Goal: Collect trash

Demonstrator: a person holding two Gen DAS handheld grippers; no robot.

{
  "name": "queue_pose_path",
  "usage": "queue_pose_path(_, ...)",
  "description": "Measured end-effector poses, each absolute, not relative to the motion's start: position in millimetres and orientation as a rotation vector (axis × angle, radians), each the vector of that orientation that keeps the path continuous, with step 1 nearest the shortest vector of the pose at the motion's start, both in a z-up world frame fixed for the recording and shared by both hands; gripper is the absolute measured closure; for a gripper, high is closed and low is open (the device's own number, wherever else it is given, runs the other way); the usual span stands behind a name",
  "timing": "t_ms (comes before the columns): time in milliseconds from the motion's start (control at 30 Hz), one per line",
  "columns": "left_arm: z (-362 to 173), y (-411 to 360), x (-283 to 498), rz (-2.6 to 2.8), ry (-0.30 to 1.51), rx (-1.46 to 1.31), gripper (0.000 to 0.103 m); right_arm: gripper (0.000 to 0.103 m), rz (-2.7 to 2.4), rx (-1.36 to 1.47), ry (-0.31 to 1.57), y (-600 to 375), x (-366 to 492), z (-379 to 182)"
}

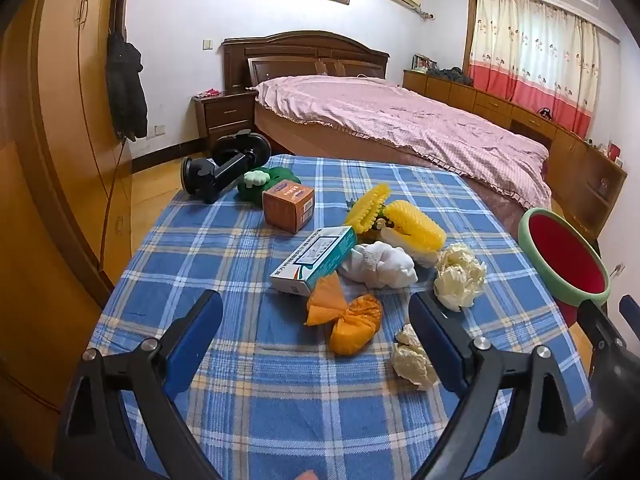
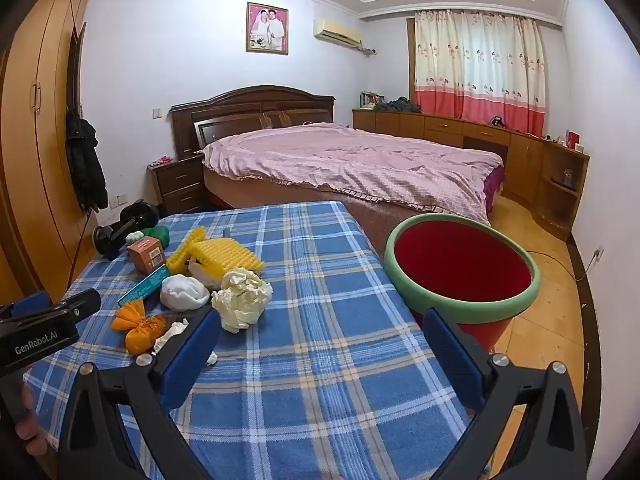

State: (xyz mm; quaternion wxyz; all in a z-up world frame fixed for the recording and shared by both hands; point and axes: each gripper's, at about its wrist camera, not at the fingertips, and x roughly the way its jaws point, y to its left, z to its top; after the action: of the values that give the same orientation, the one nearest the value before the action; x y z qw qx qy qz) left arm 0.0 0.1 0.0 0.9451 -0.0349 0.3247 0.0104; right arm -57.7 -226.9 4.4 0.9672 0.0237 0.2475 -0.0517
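The left tool (image 1: 316,336) hangs with jaws spread wide and empty over the blue plaid cloth of the surface (image 1: 280,400); between its blue pads, at lower centre of its view, lies an orange twisted wrapper (image 1: 347,320), and a crumpled cream paper scrap (image 1: 412,356) touches the right pad. The right tool (image 2: 320,354), equally wide and empty, has a larger cream paper wad (image 2: 242,294) just above its left pad. A red bin (image 2: 460,268) with a smooth green rim stands off the surface's right edge.

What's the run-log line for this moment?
left gripper: open, empty | right gripper: open, empty | trash on table | bin empty
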Motion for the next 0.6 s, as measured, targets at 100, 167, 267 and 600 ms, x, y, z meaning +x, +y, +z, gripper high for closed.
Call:
queue_pose_path(100,-0.2,-0.2,0.1,0.02,0.662,-0.072,0.009,0.0,-0.107,0.049,0.5,-226.9,-57.9,4.3)
queue_pose_path(167,-0.1,0.2,0.0,0.018,0.661,-0.074,0.009,0.0,-0.109,0.047,0.503,-226.6,-57.5,3.8)
queue_pose_path(267,-0.6,0.0,0.7,0.016,0.661,-0.075,0.009,0.0,-0.111,0.045,0.504,-226.2,-57.7,4.0)
queue_pose_path(600,1.3,-0.3,0.0,0.016,0.665,-0.077,0.009,0.0,-0.115,0.043,0.51,-228.9,-58.3,2.3)
